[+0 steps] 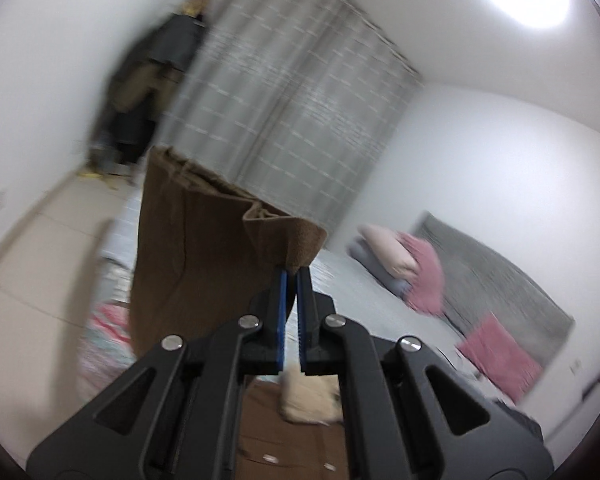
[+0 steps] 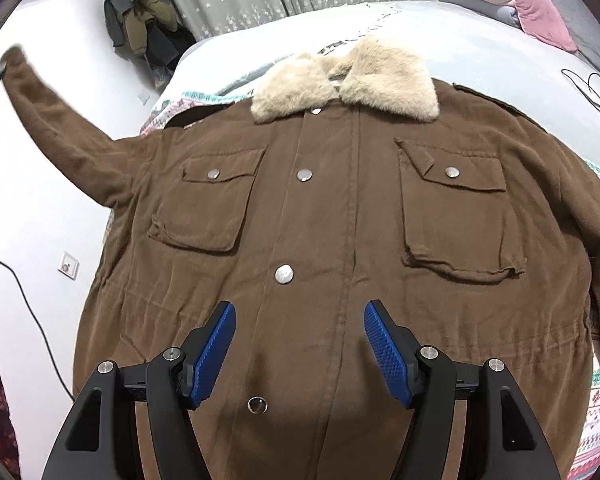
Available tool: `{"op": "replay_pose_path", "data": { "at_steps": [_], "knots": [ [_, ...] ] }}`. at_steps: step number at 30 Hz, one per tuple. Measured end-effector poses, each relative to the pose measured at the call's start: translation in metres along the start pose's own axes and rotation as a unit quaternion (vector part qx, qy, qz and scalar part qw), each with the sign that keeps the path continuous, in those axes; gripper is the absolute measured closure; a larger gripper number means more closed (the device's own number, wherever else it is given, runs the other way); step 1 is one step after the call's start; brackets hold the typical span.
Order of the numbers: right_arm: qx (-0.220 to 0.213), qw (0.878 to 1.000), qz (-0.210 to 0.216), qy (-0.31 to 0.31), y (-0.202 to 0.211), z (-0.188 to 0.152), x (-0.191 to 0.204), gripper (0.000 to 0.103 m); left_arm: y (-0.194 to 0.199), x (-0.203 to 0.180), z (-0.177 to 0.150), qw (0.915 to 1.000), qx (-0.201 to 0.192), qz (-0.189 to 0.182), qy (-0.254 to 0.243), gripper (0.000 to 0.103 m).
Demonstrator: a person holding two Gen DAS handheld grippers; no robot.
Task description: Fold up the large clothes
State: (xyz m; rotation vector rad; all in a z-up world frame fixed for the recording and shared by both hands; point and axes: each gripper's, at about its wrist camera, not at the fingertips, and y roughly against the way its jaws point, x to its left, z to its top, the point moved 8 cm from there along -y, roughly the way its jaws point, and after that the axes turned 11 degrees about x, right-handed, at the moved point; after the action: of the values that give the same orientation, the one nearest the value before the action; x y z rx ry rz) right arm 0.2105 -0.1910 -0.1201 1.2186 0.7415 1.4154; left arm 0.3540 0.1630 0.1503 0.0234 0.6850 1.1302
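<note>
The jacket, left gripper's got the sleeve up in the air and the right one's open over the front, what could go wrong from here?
1. The left gripper pinches only the cuff edge of the sleeve; the heavy fabric could slip out mid-fold.
2. The right gripper is open above the jacket, pinning nothing, so pulling the sleeve may drag the whole body askew.
3. The fur collar is bulky, so the fold may sit lumpy there.

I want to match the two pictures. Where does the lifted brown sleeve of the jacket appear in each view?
Left wrist view: the brown sleeve hangs at centre left, its cuff pinched in the left gripper.
Right wrist view: the sleeve stretches to the upper left, off the bed.
Shared landmark: the fur collar.
</note>
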Motion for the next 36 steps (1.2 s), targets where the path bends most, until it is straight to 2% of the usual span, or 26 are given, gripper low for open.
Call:
{"op": "replay_pose_path", "data": {
  "at_steps": [3, 5, 6, 8, 9, 10, 11, 12, 14, 16, 18, 20, 22, 25, 28, 29, 30, 31, 32, 33, 34, 36],
  "knots": [
    [-0.007, 1.0, 0.008, -0.013, 0.004, 0.006, -0.005, 0.035, -0.025, -0.06, -0.022, 0.9972, 0.042, -0.028, -0.056, 0.098],
    [-0.016, 0.999, 0.015, -0.028, 0.006, 0.011, -0.011, 0.035, -0.045, -0.102, -0.045, 0.9878, 0.093, -0.061, -0.109, 0.097],
    [-0.021, 0.999, 0.016, -0.035, 0.007, 0.014, -0.014, 0.035, -0.056, -0.123, -0.061, 0.9767, 0.135, -0.087, -0.142, 0.096],
    [-0.029, 0.998, 0.014, -0.048, 0.007, 0.019, -0.023, 0.035, -0.069, -0.156, -0.097, 0.9477, 0.203, -0.125, -0.212, 0.094],
    [-0.033, 0.998, 0.015, -0.057, 0.008, 0.021, -0.028, 0.035, -0.068, -0.165, -0.114, 0.9371, 0.213, -0.121, -0.249, 0.093],
    [-0.036, 0.997, 0.017, -0.063, 0.008, 0.022, -0.033, 0.035, -0.062, -0.17, -0.123, 0.9319, 0.205, -0.115, -0.277, 0.091],
    [-0.039, 0.997, 0.02, -0.07, 0.008, 0.022, -0.039, 0.035, -0.056, -0.17, -0.127, 0.9293, 0.198, -0.117, -0.289, 0.08],
    [-0.041, 0.996, 0.024, -0.077, 0.008, 0.023, -0.044, 0.035, -0.05, -0.166, -0.128, 0.9292, 0.193, -0.122, -0.291, 0.062],
    [-0.04, 0.994, 0.033, -0.095, 0.007, 0.021, -0.059, 0.035, -0.044, -0.145, -0.126, 0.9365, 0.185, -0.114, -0.275, 0.048],
    [-0.038, 0.992, 0.039, -0.114, 0.005, 0.022, -0.073, 0.035, -0.045, -0.11, -0.128, 0.9435, 0.195, -0.082, -0.255, 0.048],
    [-0.041, 0.989, 0.052, -0.134, 0.004, 0.026, -0.085, 0.035, -0.051, -0.067, -0.134, 0.9495, 0.215, -0.033, -0.226, 0.048],
    [-0.049, 0.986, 0.068, -0.146, 0.003, 0.035, -0.092, 0.035, -0.057, -0.02, -0.142, 0.9519, 0.233, 0.01, -0.198, 0.048],
    [-0.057, 0.984, 0.074, -0.154, -0.002, 0.049, -0.099, 0.035, -0.067, 0.011, -0.148, 0.9527, 0.248, 0.035, -0.173, 0.048],
    [-0.064, 0.985, 0.049, -0.15, -0.019, 0.076, -0.106, 0.035, -0.08, 0.059, -0.164, 0.9528, 0.266, 0.068, -0.13, 0.055],
    [-0.046, 0.989, 0.021, -0.141, -0.05, 0.101, -0.111, 0.037, -0.094, 0.087, -0.179, 0.9513, 0.281, 0.086, -0.093, 0.058],
    [-0.039, 0.989, 0.009, -0.144, -0.061, 0.107, -0.112, 0.04, -0.096, 0.088, -0.179, 0.9505, 0.284, 0.088, -0.091, 0.058],
    [-0.034, 0.989, 0.001, -0.143, -0.067, 0.109, -0.112, 0.065, -0.101, 0.088, -0.182, 0.9496, 0.286, 0.089, -0.092, 0.059],
    [-0.028, 0.99, -0.019, -0.138, -0.073, 0.114, -0.11, 0.078, -0.103, 0.086, -0.185, 0.9489, 0.287, 0.089, -0.096, 0.059],
    [-0.035, 0.991, -0.032, -0.127, -0.07, 0.118, -0.105, 0.081, -0.107, 0.081, -0.186, 0.9487, 0.286, 0.087, -0.104, 0.059],
    [-0.05, 0.992, -0.025, -0.11, -0.064, 0.123, -0.097, 0.088, -0.112, 0.077, -0.188, 0.9484, 0.285, 0.084, -0.111, 0.059],
    [-0.076, 0.994, -0.001, -0.083, -0.051, 0.13, -0.081, 0.088, -0.118, 0.071, -0.191, 0.9474, 0.285, 0.083, -0.121, 0.059],
    [-0.12, 0.992, 0.001, -0.049, -0.029, 0.138, -0.065, 0.089, -0.135, 0.068, -0.2, 0.9427, 0.289, 0.097, -0.135, 0.059]
  ]
}}
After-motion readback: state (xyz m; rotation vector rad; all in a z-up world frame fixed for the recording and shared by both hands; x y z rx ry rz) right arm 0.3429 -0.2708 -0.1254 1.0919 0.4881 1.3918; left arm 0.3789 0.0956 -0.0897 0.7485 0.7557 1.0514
